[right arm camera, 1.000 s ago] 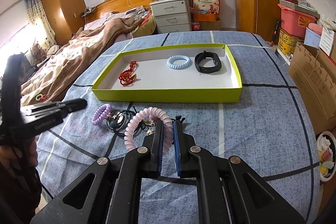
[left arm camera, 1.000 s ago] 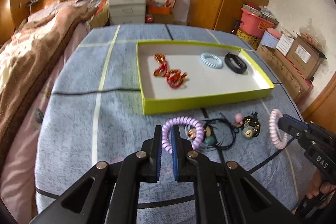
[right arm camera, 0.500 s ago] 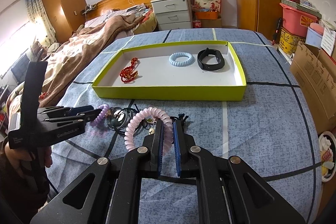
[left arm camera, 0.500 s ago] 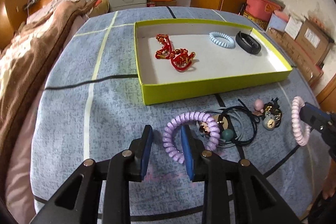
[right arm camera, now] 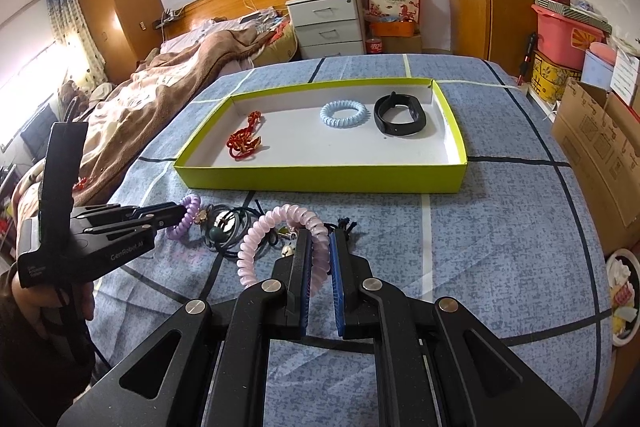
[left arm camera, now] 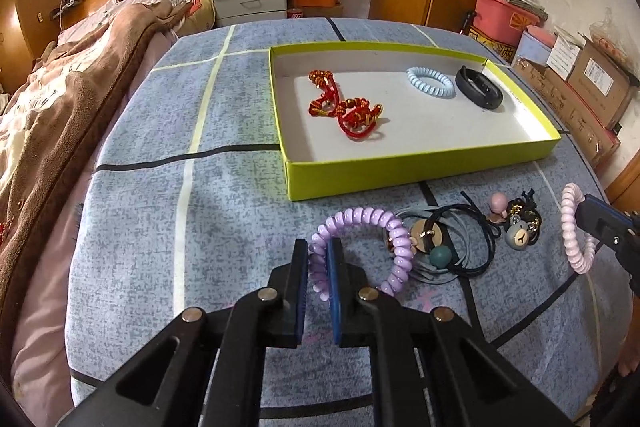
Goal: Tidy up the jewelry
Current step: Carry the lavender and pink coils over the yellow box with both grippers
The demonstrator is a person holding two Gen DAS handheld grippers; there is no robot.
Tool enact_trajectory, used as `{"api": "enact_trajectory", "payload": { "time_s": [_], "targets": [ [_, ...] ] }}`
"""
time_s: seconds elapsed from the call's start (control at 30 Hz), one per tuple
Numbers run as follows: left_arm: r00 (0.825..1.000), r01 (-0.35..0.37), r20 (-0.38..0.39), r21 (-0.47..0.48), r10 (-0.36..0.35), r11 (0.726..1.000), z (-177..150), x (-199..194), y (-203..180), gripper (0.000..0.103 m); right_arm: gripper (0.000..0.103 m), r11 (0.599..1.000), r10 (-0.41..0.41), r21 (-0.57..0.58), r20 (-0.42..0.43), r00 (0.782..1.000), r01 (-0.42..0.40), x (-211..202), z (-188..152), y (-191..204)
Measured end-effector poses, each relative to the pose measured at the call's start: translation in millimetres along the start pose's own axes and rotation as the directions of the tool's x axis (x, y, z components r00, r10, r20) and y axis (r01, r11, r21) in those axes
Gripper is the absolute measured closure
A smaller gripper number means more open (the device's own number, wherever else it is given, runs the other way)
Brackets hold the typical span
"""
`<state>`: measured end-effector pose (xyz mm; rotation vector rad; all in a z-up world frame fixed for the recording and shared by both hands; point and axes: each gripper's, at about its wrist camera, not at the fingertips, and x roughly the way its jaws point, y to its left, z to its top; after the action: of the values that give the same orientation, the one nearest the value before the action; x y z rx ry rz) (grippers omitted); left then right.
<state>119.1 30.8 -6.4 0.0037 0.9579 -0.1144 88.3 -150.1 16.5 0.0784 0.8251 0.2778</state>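
My left gripper (left arm camera: 318, 251) is shut on the near side of a purple coil hair tie (left arm camera: 394, 239), low over the blue bedspread. My right gripper (right arm camera: 320, 239) is shut on a pale pink coil tie (right arm camera: 256, 239). In the left wrist view the right gripper (left arm camera: 588, 211) sits at the right edge with the pink coil (left arm camera: 572, 227) hanging from it. In the right wrist view the left gripper (right arm camera: 176, 215) holds the purple coil (right arm camera: 184, 219). The yellow-green tray (left arm camera: 400, 171) (right arm camera: 320, 179) ahead holds red knotted bracelets (left arm camera: 344, 107), a light blue coil (left arm camera: 430, 83) and a black band (left arm camera: 480, 93).
Between the grippers lies a tangle of black cords with beads (left arm camera: 440, 247), a bear charm (left arm camera: 520, 237) and a pink ball (left arm camera: 498, 203). A brown blanket (left arm camera: 60, 99) lies on the left. Cardboard boxes (right arm camera: 600, 147) stand beyond the right edge. A hand (right arm camera: 52, 299) holds the left gripper.
The left jaws opened around the purple coil, then closed on it, and the left view moved slightly toward the tray. The right gripper kept still with the pink coil.
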Motion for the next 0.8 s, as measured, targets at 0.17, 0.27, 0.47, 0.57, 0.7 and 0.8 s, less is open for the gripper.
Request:
{"api": "enact_trajectory", "payload": {
  "time_s": [0.17, 0.27, 0.47, 0.57, 0.7, 0.8],
  "targets": [
    [0.999, -0.004, 0.039, -0.01, 0.004, 1.0, 5.4, -16.0, 5.3, 0.093, 0.093, 1.0, 0.001, 0.002, 0.006, 1.0, -0.002, -1.8, 2.0, -1.2],
    [0.998, 0.003, 0.058, -0.009, -0.002, 1.0, 11.7, -22.6, 6.3, 0.093, 0.093, 1.0, 0.002, 0.004, 0.009, 1.0, -0.002, -2.9, 5.2, -1.7],
    [0.995, 0.027, 0.091, 0.008, -0.027, 1.0, 31.2, -29.8, 1.7, 0.093, 0.093, 1.0, -0.002, 0.004, 0.022, 1.0, 0.002, -1.7, 20.9, -4.7],
    [0.994, 0.051, 0.101, 0.011, -0.052, 0.999, 41.1, -30.2, -2.7, 0.093, 0.093, 1.0, -0.006, 0.002, 0.025, 1.0, 0.006, 2.7, 31.0, -7.3],
    [0.991, 0.075, 0.11, 0.008, -0.075, 0.997, 58.3, -25.5, -7.3, 0.093, 0.093, 1.0, -0.016, 0.017, 0.024, 1.0, 0.016, 12.5, 47.0, -16.5],
    [0.99, 0.091, 0.11, 0.006, -0.091, 0.996, 71.5, -19.2, -10.1, 0.093, 0.093, 0.999, -0.03, 0.016, 0.022, 0.999, 0.029, 20.9, 59.5, -22.2]
  ]
}}
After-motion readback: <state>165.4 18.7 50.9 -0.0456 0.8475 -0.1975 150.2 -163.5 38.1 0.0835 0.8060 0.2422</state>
